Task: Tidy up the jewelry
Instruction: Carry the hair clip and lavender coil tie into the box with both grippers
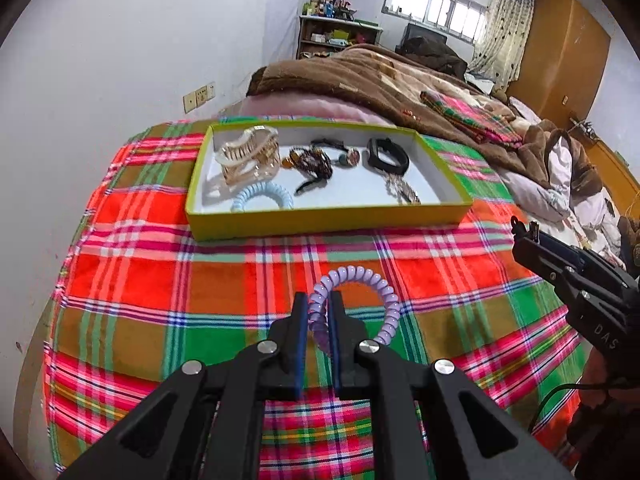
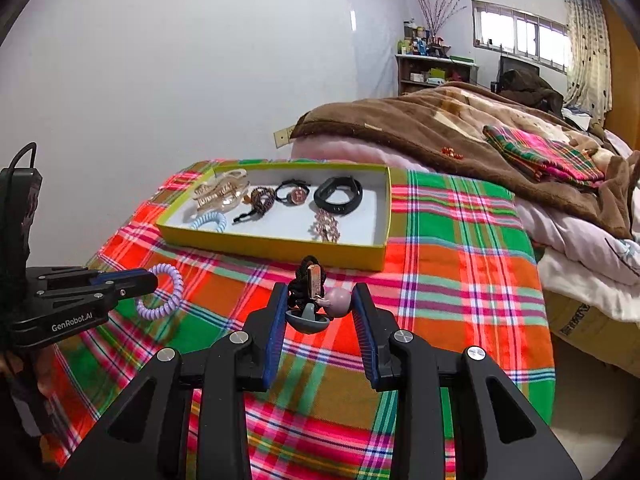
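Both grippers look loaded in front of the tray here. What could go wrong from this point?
1. The left gripper pinches only one side of the purple coil hair tie; it may slip out.
2. The charm hair tie in the right gripper looks loosely held.
3. The yellow tray is crowded; drops may tangle.

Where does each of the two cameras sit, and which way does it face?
Left wrist: on the left gripper, looking along its fingers, which are shut on the purple spiral hair tie, toward the yellow tray; the right gripper enters at the right edge.
Right wrist: on the right gripper, looking over the black cord hair tie with charms between its fingers; the left gripper shows at left.
Both views share the tray, the plaid cloth and the bed behind.
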A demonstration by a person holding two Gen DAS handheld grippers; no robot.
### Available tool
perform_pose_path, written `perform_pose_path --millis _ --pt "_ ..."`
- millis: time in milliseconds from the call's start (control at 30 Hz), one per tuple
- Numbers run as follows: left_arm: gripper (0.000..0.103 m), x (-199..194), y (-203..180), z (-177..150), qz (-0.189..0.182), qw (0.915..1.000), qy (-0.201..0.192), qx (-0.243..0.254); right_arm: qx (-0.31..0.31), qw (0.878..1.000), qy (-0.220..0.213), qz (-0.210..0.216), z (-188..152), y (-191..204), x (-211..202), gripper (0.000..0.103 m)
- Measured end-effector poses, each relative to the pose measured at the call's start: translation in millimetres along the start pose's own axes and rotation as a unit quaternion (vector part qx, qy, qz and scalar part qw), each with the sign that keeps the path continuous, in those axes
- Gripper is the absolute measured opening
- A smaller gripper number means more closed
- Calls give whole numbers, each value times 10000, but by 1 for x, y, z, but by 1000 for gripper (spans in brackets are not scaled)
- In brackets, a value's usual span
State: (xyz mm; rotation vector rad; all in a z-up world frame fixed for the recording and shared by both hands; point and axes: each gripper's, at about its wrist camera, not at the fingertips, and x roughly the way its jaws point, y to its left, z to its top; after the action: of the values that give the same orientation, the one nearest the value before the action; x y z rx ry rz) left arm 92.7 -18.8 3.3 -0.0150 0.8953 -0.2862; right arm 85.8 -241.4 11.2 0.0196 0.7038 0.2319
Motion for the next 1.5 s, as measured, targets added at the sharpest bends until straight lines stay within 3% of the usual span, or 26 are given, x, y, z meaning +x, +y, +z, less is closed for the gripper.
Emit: perform_pose_path --millis 567,1000,1500 --pt "10 -14 18 44 -46 9995 -295 -144 -186 9995 -242 35 62 13 9 33" --pt "10 21 21 71 -140 9994 -184 -255 -405 9990 -55 158 107 19 70 33" --pt "10 65 15 78 -259 9991 148 -293 -466 9980 350 261 123 20 140 33"
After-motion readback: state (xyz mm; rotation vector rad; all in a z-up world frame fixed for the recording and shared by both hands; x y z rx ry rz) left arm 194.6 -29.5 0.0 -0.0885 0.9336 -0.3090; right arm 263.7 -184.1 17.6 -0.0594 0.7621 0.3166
